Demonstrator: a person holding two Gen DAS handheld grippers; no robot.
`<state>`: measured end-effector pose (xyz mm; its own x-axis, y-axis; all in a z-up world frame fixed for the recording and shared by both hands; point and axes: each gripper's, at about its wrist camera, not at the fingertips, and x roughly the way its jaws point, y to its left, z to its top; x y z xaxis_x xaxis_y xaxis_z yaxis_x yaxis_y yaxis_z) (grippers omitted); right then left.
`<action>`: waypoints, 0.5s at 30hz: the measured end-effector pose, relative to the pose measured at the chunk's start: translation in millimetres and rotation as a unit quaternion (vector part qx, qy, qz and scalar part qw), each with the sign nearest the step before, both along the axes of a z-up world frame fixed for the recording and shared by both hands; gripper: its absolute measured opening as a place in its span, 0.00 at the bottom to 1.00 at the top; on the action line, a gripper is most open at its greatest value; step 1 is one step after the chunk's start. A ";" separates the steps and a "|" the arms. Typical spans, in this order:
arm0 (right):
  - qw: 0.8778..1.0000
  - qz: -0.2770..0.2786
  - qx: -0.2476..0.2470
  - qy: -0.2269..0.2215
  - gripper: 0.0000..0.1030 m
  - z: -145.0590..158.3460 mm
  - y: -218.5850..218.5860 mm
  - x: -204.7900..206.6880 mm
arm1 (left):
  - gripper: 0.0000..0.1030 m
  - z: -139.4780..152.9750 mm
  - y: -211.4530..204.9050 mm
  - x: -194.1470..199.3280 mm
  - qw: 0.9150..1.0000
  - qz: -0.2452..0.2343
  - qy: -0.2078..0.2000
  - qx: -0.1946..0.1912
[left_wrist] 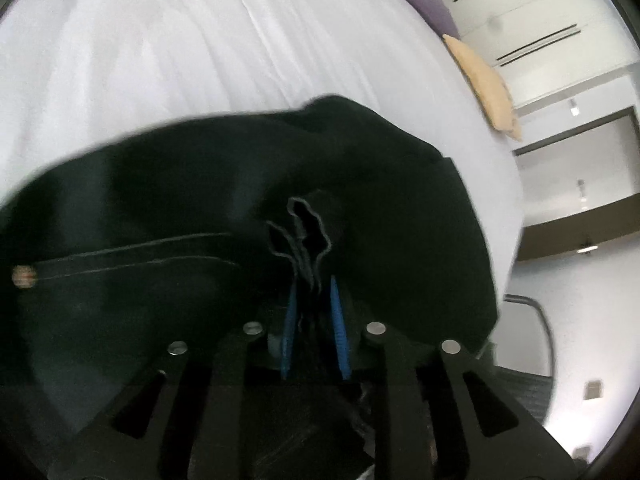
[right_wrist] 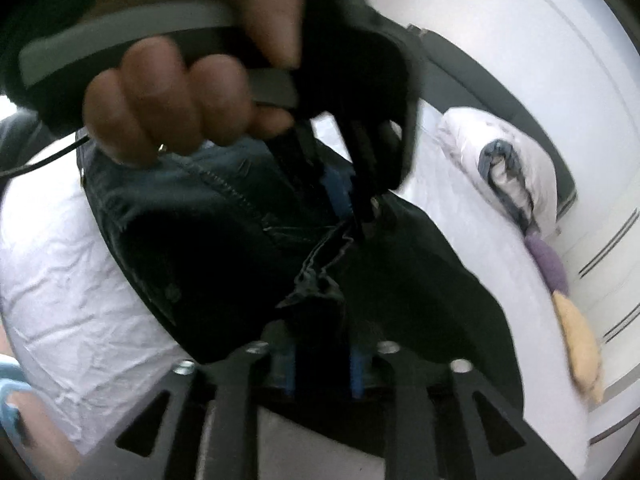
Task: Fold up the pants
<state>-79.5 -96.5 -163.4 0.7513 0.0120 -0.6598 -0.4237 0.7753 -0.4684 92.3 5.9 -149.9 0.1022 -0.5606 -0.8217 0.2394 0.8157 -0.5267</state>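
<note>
Both fisheye cameras ride just behind their grippers, tilted steeply down and very close over the dark pants on a white bed. The right wrist view faces the left gripper and its hand. Both views share the pants, bed, purple cushion and yellow cushion.

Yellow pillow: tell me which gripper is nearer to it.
Right, probably. The right gripper sits over the pants with the yellow pillow off to its right; the left gripper is farther away, up-left across the pants.
</note>
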 end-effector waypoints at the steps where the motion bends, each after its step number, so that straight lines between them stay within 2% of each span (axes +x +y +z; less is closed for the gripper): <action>1: 1.000 -0.002 0.016 0.004 0.56 3.9 -4.4 -0.1 | 0.26 4.6 2.4 -0.7 1.000 0.005 -0.011 0.016; 3: 0.997 -0.010 0.069 0.024 0.67 16.5 -19.2 0.4 | 0.39 17.1 10.3 -3.4 0.999 0.022 -0.035 0.028; 4: 0.995 -0.012 0.098 0.033 0.68 23.8 -27.1 0.4 | 0.53 25.0 16.4 -5.0 0.998 0.042 -0.049 0.027; 5: 0.991 -0.012 0.128 0.043 0.68 31.5 -35.4 0.5 | 0.58 31.3 20.8 -7.6 0.996 0.055 -0.062 0.025; 7: 0.976 -0.002 0.203 0.072 0.67 48.0 -60.3 2.9 | 0.60 45.7 20.6 -15.4 0.994 0.063 -0.091 0.009; 8: 0.963 -0.008 0.256 0.087 0.67 57.7 -85.7 9.0 | 0.60 50.9 19.6 -19.6 0.993 0.058 -0.100 -0.001; 10: 0.942 -0.035 0.316 0.109 0.60 68.1 -129.0 27.1 | 0.60 57.6 4.5 -31.4 0.992 0.041 -0.119 -0.027; 11: 0.921 -0.054 0.364 0.128 0.57 72.1 -164.6 43.5 | 0.60 57.8 -6.9 -37.8 0.991 0.027 -0.127 -0.033; 12: 0.908 -0.063 0.392 0.132 0.51 74.9 -188.5 54.4 | 0.60 57.4 -21.9 -43.4 0.990 0.017 -0.134 -0.030; 13: 0.894 -0.073 0.421 0.133 0.50 78.7 -213.9 67.9 | 0.60 51.3 -34.1 -50.1 0.990 0.007 -0.139 -0.021; 14: 0.874 -0.077 0.458 0.141 0.50 79.3 -238.5 80.7 | 0.60 45.2 -42.3 -51.9 0.990 0.004 -0.138 -0.016; 15: 0.848 -0.074 0.500 0.161 0.50 75.3 -261.2 96.4 | 0.60 38.2 -51.0 -54.1 0.991 0.001 -0.133 -0.015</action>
<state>16.9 -357.6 -88.1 0.5768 0.6074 -0.5461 -0.2682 0.7724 0.5758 38.3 -45.1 -111.7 0.3140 -0.5831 -0.7493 0.3701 0.8019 -0.4689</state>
